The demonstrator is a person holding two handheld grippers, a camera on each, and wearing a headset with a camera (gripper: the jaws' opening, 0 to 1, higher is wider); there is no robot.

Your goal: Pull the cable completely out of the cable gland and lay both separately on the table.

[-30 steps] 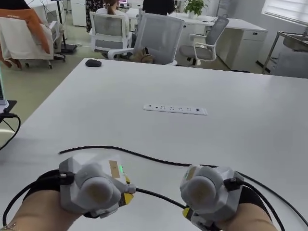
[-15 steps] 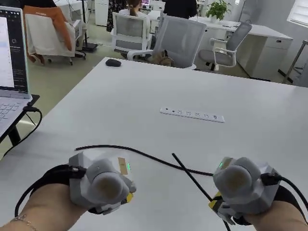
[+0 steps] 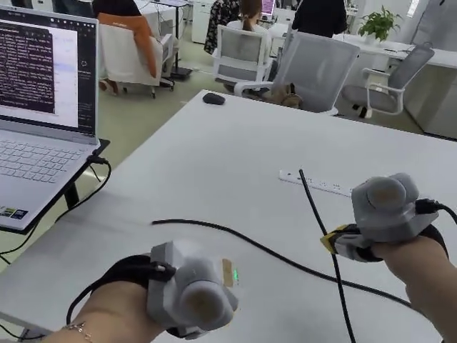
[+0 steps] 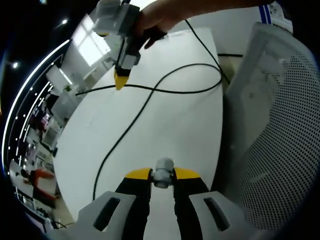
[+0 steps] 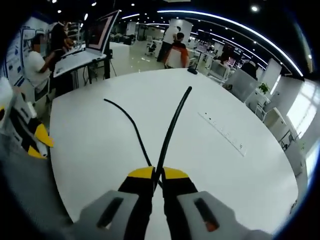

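Note:
My left gripper [image 4: 162,179] is shut on a small grey cable gland [image 4: 163,169], held low over the white table [image 3: 235,157] at the near edge. No cable runs through the gland. My right gripper [image 3: 331,241] is shut on a thin black cable [image 3: 314,204], lifted above the table to the right of the left gripper. The cable's free end [image 5: 189,90] points up and away in the air. In the left gripper view the right gripper [image 4: 120,84] hangs over the table with the cable in its yellow tips.
Another black run of cable [image 3: 235,239] lies across the table; I cannot tell whether it belongs to the held one. A power strip [image 3: 318,184] and a mouse [image 3: 213,98] lie farther back. An open laptop [image 3: 43,107] stands left, office chairs [image 3: 314,71] behind.
The right gripper has pulled up and to the right with the cable, whose end has left the left gripper and now stands free. The camera has turned left, bringing the laptop in.

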